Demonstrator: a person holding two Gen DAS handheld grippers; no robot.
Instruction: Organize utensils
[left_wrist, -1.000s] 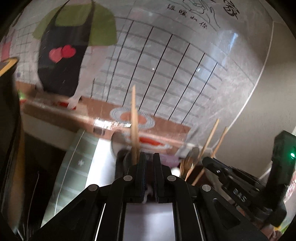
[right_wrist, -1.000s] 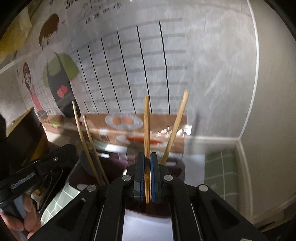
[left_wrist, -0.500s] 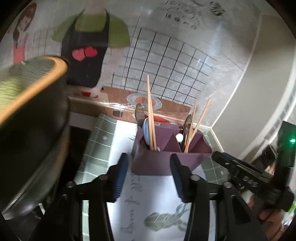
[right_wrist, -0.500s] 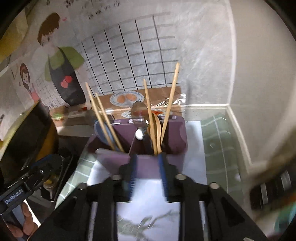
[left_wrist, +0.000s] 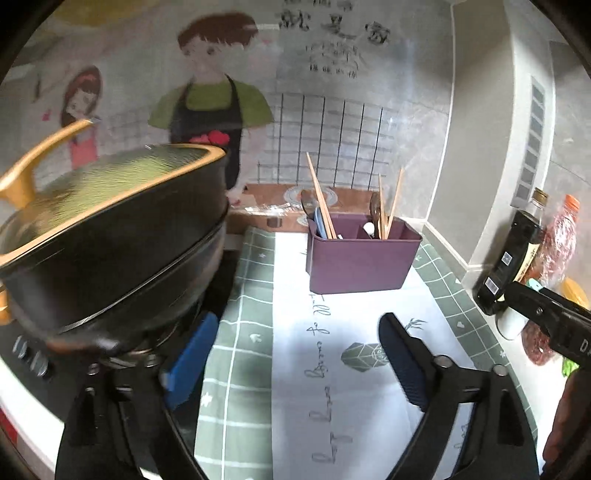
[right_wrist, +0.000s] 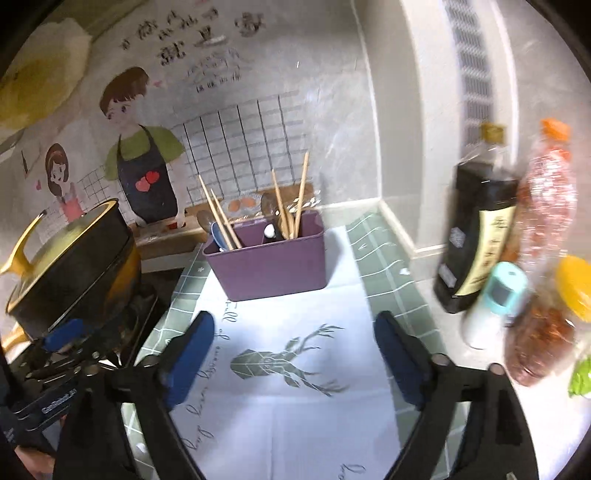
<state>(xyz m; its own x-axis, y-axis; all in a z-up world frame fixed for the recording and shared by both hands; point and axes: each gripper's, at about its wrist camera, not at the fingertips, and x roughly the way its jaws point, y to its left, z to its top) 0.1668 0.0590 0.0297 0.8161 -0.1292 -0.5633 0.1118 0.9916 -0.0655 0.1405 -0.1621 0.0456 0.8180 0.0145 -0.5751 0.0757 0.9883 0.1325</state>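
Note:
A purple utensil holder (left_wrist: 360, 258) stands on the white cloth at the back of the counter, and it also shows in the right wrist view (right_wrist: 269, 258). Wooden chopsticks (left_wrist: 320, 201) and spoons (right_wrist: 268, 205) stand upright in its compartments. My left gripper (left_wrist: 295, 354) is open and empty, well in front of the holder. My right gripper (right_wrist: 295, 350) is open and empty too, also short of the holder. Each gripper shows at the edge of the other's view.
A black pot with a gold lid (left_wrist: 110, 229) sits on the stove at the left. A dark sauce bottle (right_wrist: 476, 240), a red-filled bottle (right_wrist: 546, 206) and a small white bottle (right_wrist: 491, 310) stand at the right by the wall. A white deer-print cloth (right_wrist: 295, 387) covers the counter.
Both grippers let go of the chopsticks in the holder, opened wide and drew back from it. The holder now stands farther away in both views.

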